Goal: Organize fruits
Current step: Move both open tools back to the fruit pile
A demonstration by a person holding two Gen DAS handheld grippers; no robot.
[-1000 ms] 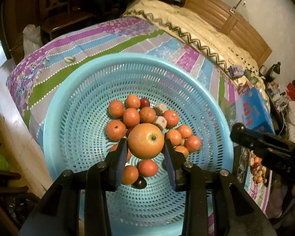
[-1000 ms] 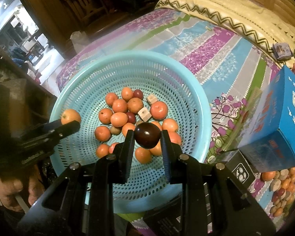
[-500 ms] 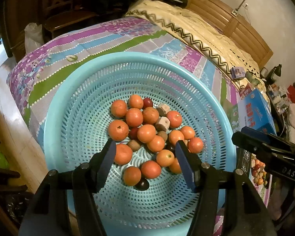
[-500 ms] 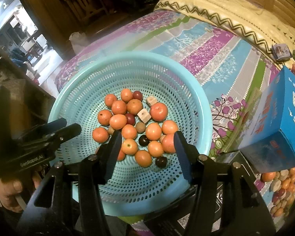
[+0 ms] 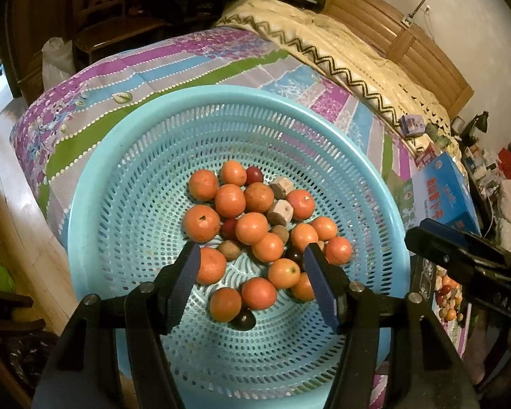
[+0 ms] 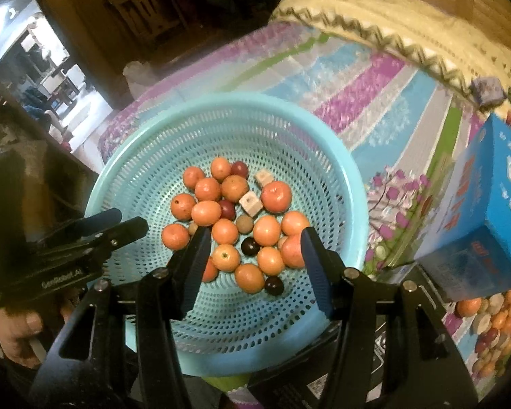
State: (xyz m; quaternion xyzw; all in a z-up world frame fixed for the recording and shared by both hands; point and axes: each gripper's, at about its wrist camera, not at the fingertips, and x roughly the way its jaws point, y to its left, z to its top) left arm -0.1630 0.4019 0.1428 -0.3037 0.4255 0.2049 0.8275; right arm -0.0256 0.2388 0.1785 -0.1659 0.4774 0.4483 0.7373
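A: The big turquoise basket (image 5: 95, 204) on the bed (image 5: 187, 64) holds a heap of small oranges (image 5: 230, 200), dark plums (image 6: 249, 247), brownish round ones and two pale cubes (image 6: 251, 204).

B: Left gripper (image 5: 252, 272) jaws still opening, empty; right gripper (image 6: 255, 250) parted, empty too, both above the pile. Blue box (image 6: 487, 204) sits just right of the basket.
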